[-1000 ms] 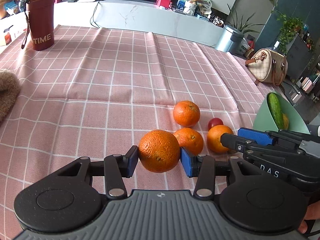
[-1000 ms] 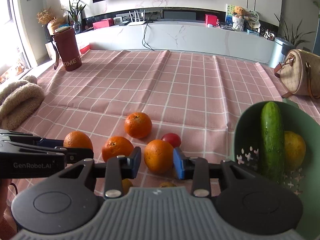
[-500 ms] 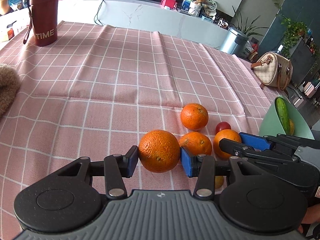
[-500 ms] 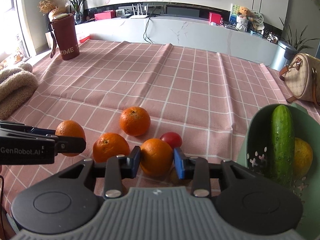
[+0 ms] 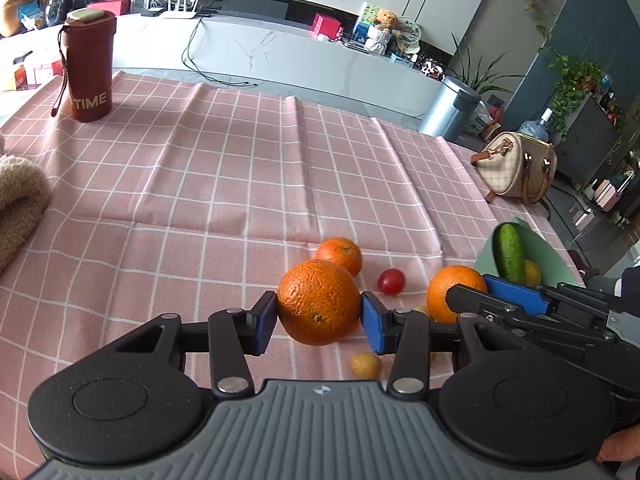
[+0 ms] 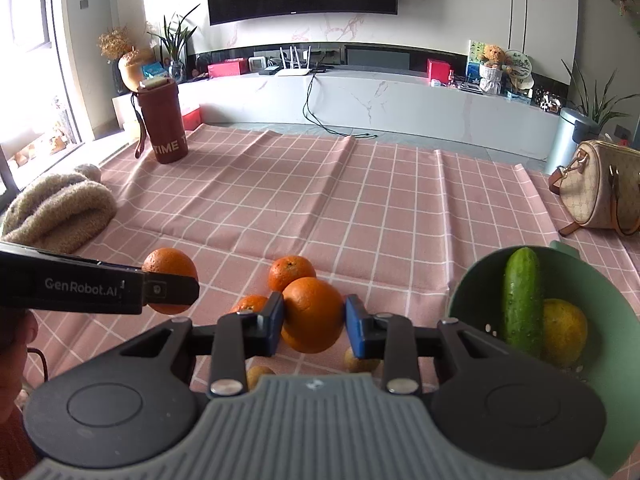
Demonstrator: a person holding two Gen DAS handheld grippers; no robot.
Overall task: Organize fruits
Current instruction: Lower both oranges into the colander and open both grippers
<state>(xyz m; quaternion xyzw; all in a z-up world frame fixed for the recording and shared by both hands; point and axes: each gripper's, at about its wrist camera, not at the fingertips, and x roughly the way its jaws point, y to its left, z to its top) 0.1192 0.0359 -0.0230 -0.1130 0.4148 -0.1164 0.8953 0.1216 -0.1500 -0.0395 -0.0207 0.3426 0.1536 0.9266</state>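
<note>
My left gripper point(image 5: 319, 318) is shut on a large orange point(image 5: 319, 302) and holds it above the pink checked cloth. My right gripper point(image 6: 314, 322) is shut on another orange point(image 6: 313, 314), also lifted; that orange shows in the left wrist view point(image 5: 454, 292) too. On the cloth lie two more oranges point(image 6: 291, 272) point(image 6: 250, 304), a red cherry tomato point(image 5: 391, 281) and small yellow fruits point(image 5: 365, 365). A green bowl point(image 6: 600, 396) at the right holds a cucumber point(image 6: 522, 300) and a yellow fruit point(image 6: 564, 330).
A dark red "TIME" tumbler point(image 5: 90, 70) stands at the far left of the table. A beige furry cloth point(image 6: 60, 212) lies at the left edge. A patterned handbag point(image 6: 600, 188) sits at the right edge beyond the bowl.
My right gripper has shut on an orange and lifted it off the cloth. My left gripper has risen with its orange. Both views now look from higher up.
</note>
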